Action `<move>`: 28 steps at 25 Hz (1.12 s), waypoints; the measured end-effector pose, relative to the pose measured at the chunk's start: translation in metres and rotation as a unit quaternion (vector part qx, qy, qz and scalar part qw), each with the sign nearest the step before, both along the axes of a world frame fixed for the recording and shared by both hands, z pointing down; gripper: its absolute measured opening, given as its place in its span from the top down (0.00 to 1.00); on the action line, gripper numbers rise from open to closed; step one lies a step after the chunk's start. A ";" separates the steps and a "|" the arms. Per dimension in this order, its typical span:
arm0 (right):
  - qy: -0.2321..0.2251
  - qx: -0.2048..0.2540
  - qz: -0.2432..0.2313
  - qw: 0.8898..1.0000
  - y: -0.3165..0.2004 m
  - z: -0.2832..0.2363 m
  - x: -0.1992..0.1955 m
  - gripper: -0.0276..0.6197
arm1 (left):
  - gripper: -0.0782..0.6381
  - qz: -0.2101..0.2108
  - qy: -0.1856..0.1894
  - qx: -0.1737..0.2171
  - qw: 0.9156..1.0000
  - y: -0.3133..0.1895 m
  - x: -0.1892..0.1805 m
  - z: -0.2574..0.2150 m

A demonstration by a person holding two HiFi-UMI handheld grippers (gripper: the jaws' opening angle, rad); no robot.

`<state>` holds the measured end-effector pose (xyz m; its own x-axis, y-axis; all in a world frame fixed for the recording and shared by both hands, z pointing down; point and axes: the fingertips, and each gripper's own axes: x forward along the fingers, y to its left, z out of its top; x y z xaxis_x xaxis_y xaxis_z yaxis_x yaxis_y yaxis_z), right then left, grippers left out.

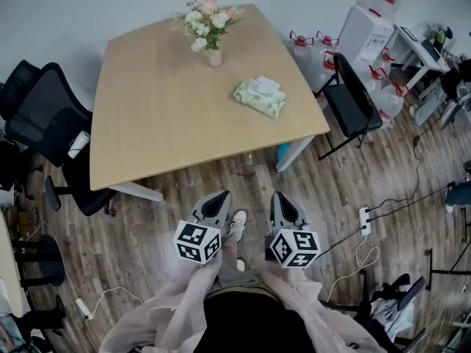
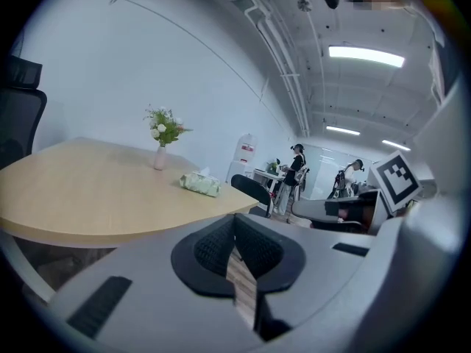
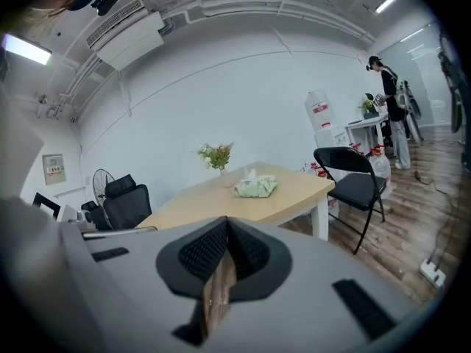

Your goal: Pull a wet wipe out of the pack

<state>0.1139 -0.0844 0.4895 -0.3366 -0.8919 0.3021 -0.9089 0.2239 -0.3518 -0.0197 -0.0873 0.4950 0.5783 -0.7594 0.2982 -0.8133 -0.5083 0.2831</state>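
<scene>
The wet wipe pack (image 1: 260,96), pale green with a white wipe sticking up from its top, lies on the right part of the light wooden table (image 1: 162,116). It also appears far ahead as the pack (image 2: 200,184) in the left gripper view and the pack (image 3: 256,188) in the right gripper view. Both grippers hang over the wood floor in front of the table, well short of the pack. My left gripper (image 1: 219,198) is shut and empty, as its own view (image 2: 235,232) shows. My right gripper (image 1: 280,198) is likewise shut on nothing (image 3: 226,232).
A pink vase of flowers (image 1: 209,29) stands at the table's far edge. Black office chairs (image 1: 44,116) crowd the left side. A black folding chair (image 1: 355,98) sits at the right, beside water bottles (image 1: 313,50). A power strip (image 1: 363,220) and cables lie on the floor.
</scene>
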 end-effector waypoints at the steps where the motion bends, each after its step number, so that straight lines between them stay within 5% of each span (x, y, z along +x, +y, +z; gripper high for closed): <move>1: 0.001 0.000 0.001 1.000 -0.007 -0.001 0.002 0.94 | 0.87 0.000 0.000 0.000 1.000 -0.008 0.001 -0.001; 28: 0.004 0.001 0.015 1.000 -0.172 -0.009 0.006 0.94 | 0.88 0.028 0.001 0.015 0.999 -0.183 0.010 -0.014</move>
<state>0.1202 -0.2567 0.4803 -0.3065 -0.9022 0.3036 -0.9181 0.1960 -0.3446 -0.0094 -0.2698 0.4810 0.6212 -0.7335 0.2757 -0.7825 -0.5618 0.2685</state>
